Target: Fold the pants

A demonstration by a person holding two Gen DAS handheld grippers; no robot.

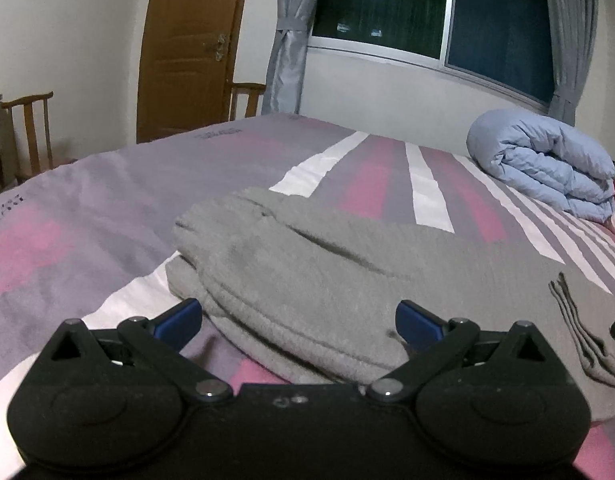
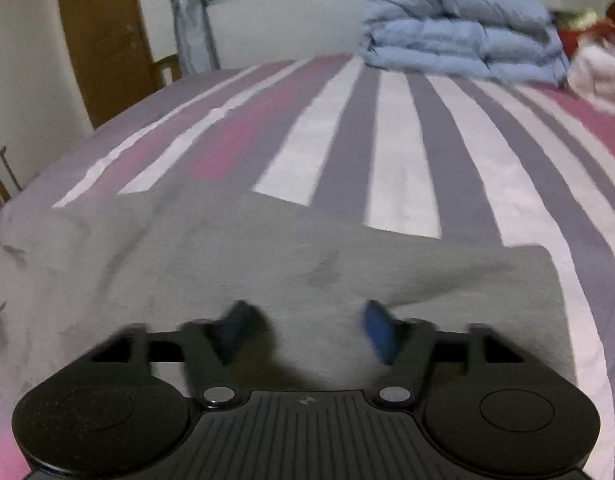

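Note:
The grey pants [image 1: 327,264] lie folded in layers on the striped bed. In the left wrist view my left gripper [image 1: 299,322] is open, its blue fingertips [image 1: 179,320] set apart on either side of the near rounded fold, holding nothing. In the right wrist view the pants [image 2: 267,260] spread flat across the bed in front of my right gripper [image 2: 307,330]. Its blue fingertips [image 2: 377,330] are apart and blurred, just over the grey cloth, with nothing between them.
The bed sheet [image 1: 87,208] has pink, grey and white stripes [image 2: 403,152]. A folded light-blue quilt [image 1: 547,164] sits at the far right of the bed and shows in the right wrist view [image 2: 459,36]. A wooden door [image 1: 187,48], chairs [image 1: 31,128] and a curtained window [image 1: 427,12] stand beyond.

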